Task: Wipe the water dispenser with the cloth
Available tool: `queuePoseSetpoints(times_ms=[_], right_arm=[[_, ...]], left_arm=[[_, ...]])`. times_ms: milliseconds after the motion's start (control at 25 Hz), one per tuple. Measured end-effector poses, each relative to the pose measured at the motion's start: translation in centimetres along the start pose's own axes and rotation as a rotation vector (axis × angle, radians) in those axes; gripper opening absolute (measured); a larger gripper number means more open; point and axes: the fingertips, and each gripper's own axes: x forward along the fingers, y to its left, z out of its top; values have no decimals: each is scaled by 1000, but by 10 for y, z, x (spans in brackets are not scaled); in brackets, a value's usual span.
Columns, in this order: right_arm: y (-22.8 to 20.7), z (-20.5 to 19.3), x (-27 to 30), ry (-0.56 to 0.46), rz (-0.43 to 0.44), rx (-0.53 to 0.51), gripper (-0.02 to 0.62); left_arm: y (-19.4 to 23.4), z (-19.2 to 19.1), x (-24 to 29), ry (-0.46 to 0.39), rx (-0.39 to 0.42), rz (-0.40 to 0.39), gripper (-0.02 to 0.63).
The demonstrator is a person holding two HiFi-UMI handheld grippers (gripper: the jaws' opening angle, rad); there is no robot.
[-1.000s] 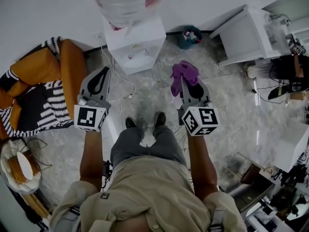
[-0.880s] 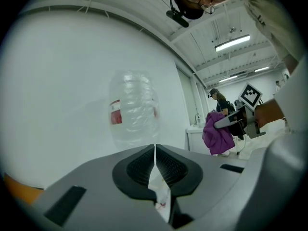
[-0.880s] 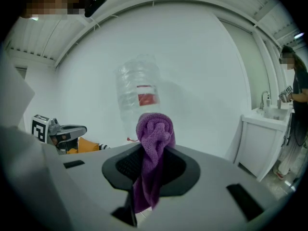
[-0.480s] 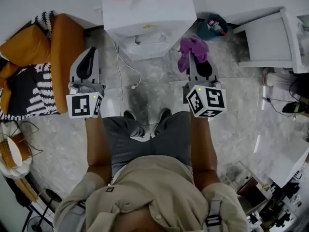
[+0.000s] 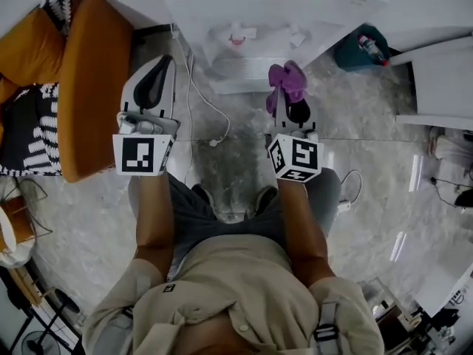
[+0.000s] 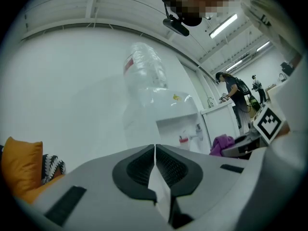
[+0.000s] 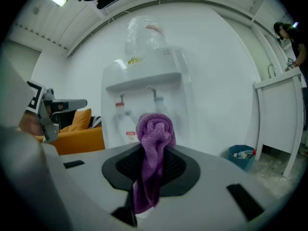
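Left gripper (image 5: 163, 65) (image 6: 155, 146): grey jaws pressed together with nothing between them. It is held over the floor between the armchair and the dispenser's left side.

Right gripper (image 5: 294, 106) (image 7: 154, 147): jaws clamped on the purple terry cloth (image 5: 284, 84) (image 7: 154, 131) (image 6: 221, 143). The cloth bunches into a knot above the tips, and a tail hangs down through the gap.

White floor-standing water dispenser (image 5: 259, 17) (image 7: 144, 81) (image 6: 179, 125): directly ahead of both grippers, against the white wall. A clear plastic bottle (image 7: 144, 32) (image 6: 144, 76) sits upturned on top.

Taps: a red-tipped tap (image 7: 120, 103) (image 5: 236, 39) and a second one just beside it, under the dispenser's overhang. The second tap's colour is too blurred to call.

Cloth against dispenser: the knot points at the tap recess. It seems to stop short of the front panel, though no view settles whether they touch.

Orange upholstered armchair (image 5: 89, 80) (image 7: 82, 129): left of the dispenser, with a black-and-white striped cushion (image 5: 33, 150) on it.

Teal waste bin (image 5: 361, 46) (image 7: 243, 154): on the floor to the right of the dispenser.

White cable (image 5: 201, 108): trails across the grey marbled floor (image 5: 244, 150) between the grippers.
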Motion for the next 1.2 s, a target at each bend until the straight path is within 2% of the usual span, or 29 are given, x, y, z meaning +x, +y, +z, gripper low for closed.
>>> queuePoseSetpoints(times_ms=[80, 160, 280, 400, 480, 600, 720, 800, 880, 960, 1040, 1120, 1200], right_arm=[[12, -39, 11, -32, -6, -45, 81], [32, -81, 20, -47, 12, -98, 81], [71, -142, 40, -18, 86, -165, 81], [98, -185, 68, 27, 144, -175, 81], [112, -201, 89, 53, 183, -188, 81], [121, -217, 111, 99, 211, -195, 83], [105, -218, 119, 91, 214, -240, 84], [73, -227, 116, 103, 160, -280, 84], [21, -247, 113, 154, 33, -247, 84], [-38, -271, 108, 217, -122, -146, 84], [-75, -292, 105, 262, -213, -67, 83], [-79, -307, 108, 285, -205, -57, 83], [-55, -321, 116, 311, -132, -68, 81]], left_arm=[[-4, -29, -1, -19, -3, 25, 26], [-3, -58, -1, -39, -49, 76, 26], [9, -96, -9, -45, -115, 147, 26], [18, -118, -16, -43, -107, 196, 26], [16, -123, -13, -48, -95, 184, 26], [-4, -132, -8, -38, -72, 118, 26], [-23, -152, -8, 34, -22, 40, 26], [-24, -162, -12, 69, -14, 28, 26], [-17, -162, -13, 45, -55, 49, 26], [-7, -157, -11, -7, -127, 85, 26], [-2, -158, -11, -14, -170, 99, 26], [-5, -162, -11, -4, -175, 92, 26], [-9, -165, -10, 5, -166, 77, 26]])
